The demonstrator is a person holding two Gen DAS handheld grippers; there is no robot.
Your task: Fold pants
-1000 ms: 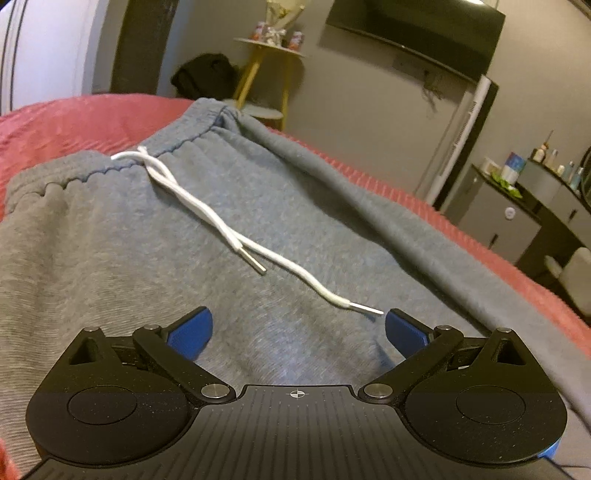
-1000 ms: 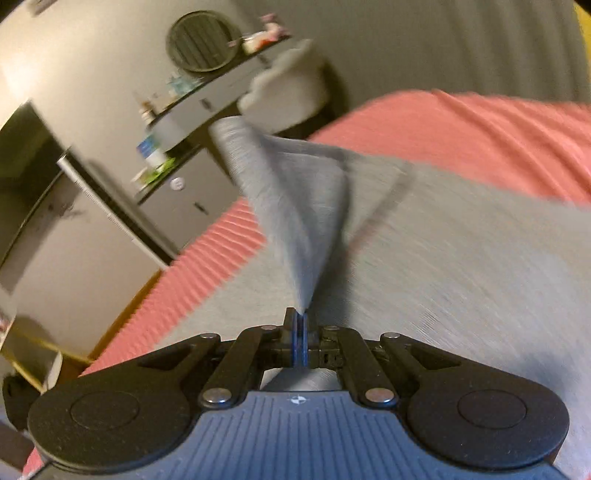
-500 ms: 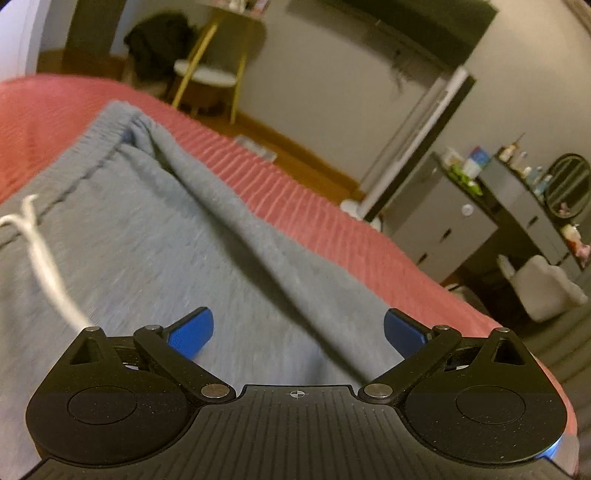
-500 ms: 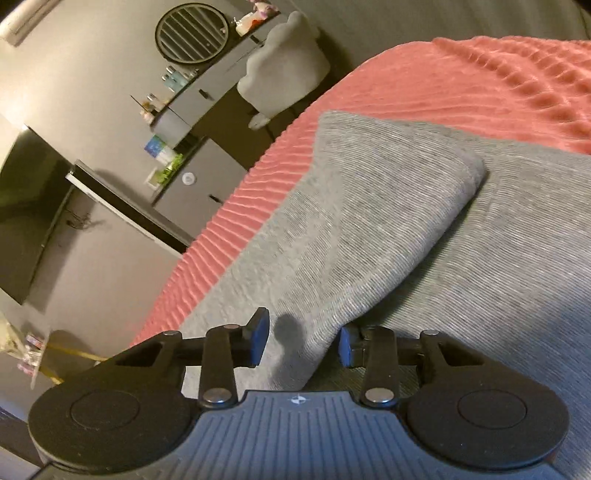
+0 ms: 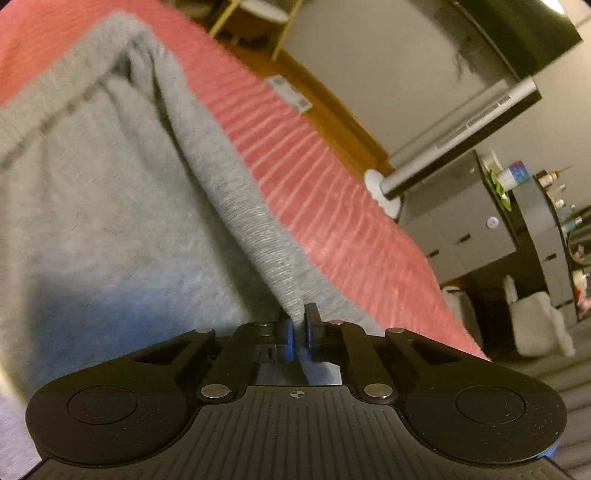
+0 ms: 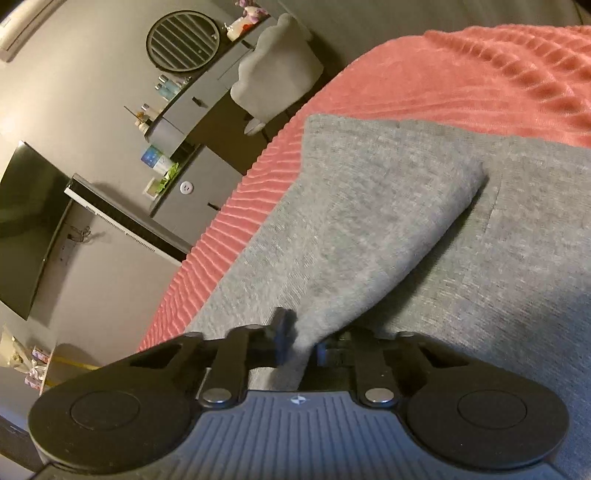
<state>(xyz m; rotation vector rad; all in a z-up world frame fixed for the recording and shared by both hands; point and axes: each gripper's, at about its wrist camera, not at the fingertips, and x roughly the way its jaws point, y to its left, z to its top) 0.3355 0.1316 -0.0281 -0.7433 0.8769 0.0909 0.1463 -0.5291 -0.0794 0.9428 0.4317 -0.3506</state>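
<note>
Grey sweatpants (image 5: pixel 110 206) lie on a red ribbed bedspread (image 5: pixel 325 192). My left gripper (image 5: pixel 300 325) is shut on the raised side edge of the pants, which runs taut up toward the waistband (image 5: pixel 74 99). In the right wrist view the pants (image 6: pixel 517 258) have a corner flap (image 6: pixel 376 206) folded over them. My right gripper (image 6: pixel 299 338) is shut on the near end of that flap, with a thick bunch of cloth between its fingers.
The bed's edge runs along the red bedspread (image 6: pixel 480 74). Beyond it stand grey cabinets (image 5: pixel 461 229) with bottles, a white chair (image 6: pixel 277 77), a stool with yellow legs (image 5: pixel 258 14) and a dark screen (image 6: pixel 26 221).
My left gripper swung right from the drawstring to the pants' side edge and shut on it. My right gripper opened, letting the lifted flap drop, then closed again on its near end.
</note>
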